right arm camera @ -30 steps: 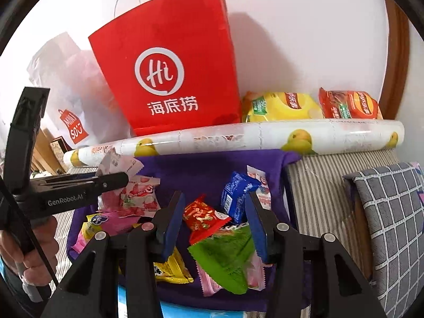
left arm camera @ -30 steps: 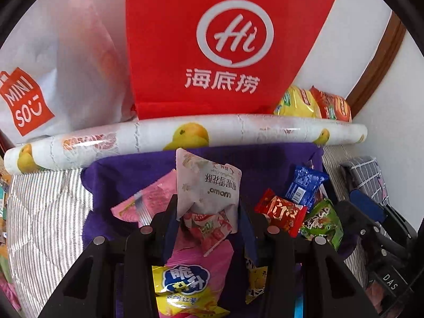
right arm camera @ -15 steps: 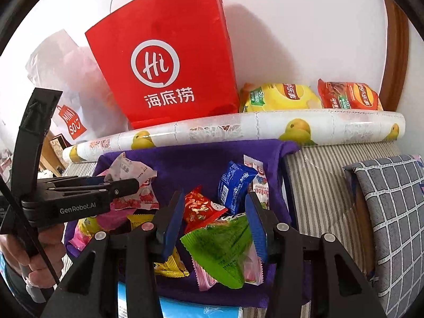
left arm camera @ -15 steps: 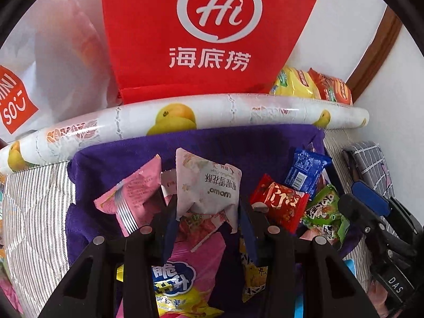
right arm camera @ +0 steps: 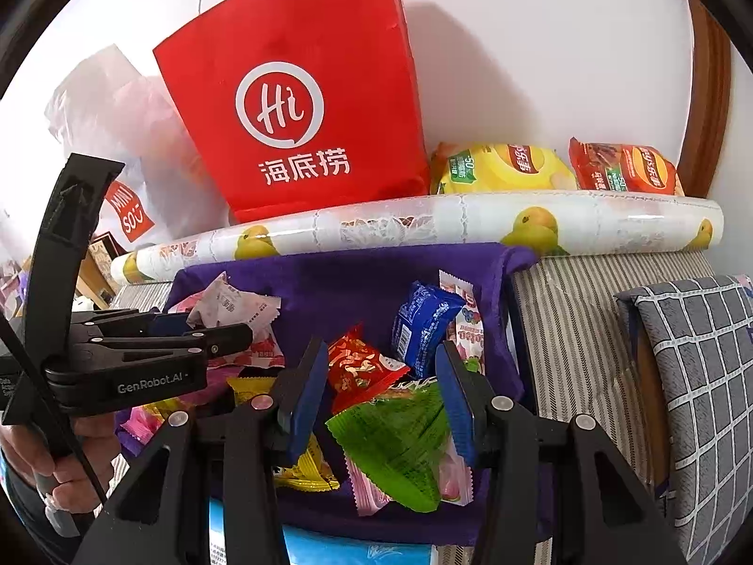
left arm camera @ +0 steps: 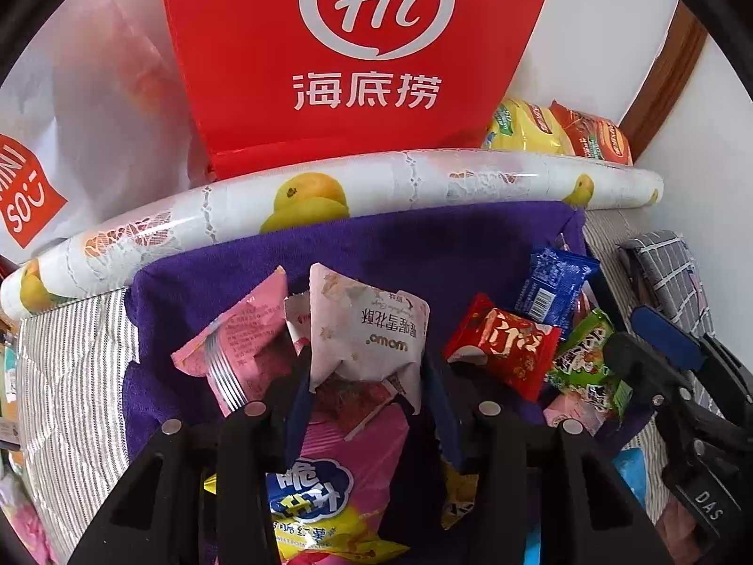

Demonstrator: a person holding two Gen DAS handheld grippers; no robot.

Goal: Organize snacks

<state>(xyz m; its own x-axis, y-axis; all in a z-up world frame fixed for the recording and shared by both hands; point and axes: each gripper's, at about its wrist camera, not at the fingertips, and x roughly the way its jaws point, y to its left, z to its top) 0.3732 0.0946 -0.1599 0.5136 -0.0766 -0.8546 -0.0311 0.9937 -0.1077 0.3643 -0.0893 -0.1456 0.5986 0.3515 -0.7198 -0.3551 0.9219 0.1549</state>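
Loose snack packets lie on a purple cloth [left arm camera: 197, 301]. My left gripper [left arm camera: 364, 383] grips a pale pink-white packet [left arm camera: 367, 329] by its lower corners, and its jaws are opening with the packet still between the pads. That packet [right arm camera: 230, 306] shows at the left gripper's [right arm camera: 221, 329] tip in the right wrist view. My right gripper [right arm camera: 381, 400] stands open over a green packet [right arm camera: 395, 442], which lies below and between its fingers beside a red packet [right arm camera: 362, 372] and a blue one [right arm camera: 423, 325]. The right gripper's fingers [left arm camera: 626, 358] show at the right of the left wrist view.
A fruit-print roll [right arm camera: 423, 230] lies behind the cloth. A red paper bag [right arm camera: 301, 108] and a white plastic bag [right arm camera: 117, 141] stand against the wall, with yellow [right arm camera: 503, 169] and orange [right arm camera: 626, 169] chip bags beside them. A grey checked cushion [right arm camera: 696, 376] sits at the right.
My left gripper has carried the pale packet a little forward over the cloth toward the roll, and a pink packet now shows more fully to its left. The right gripper has kept still.
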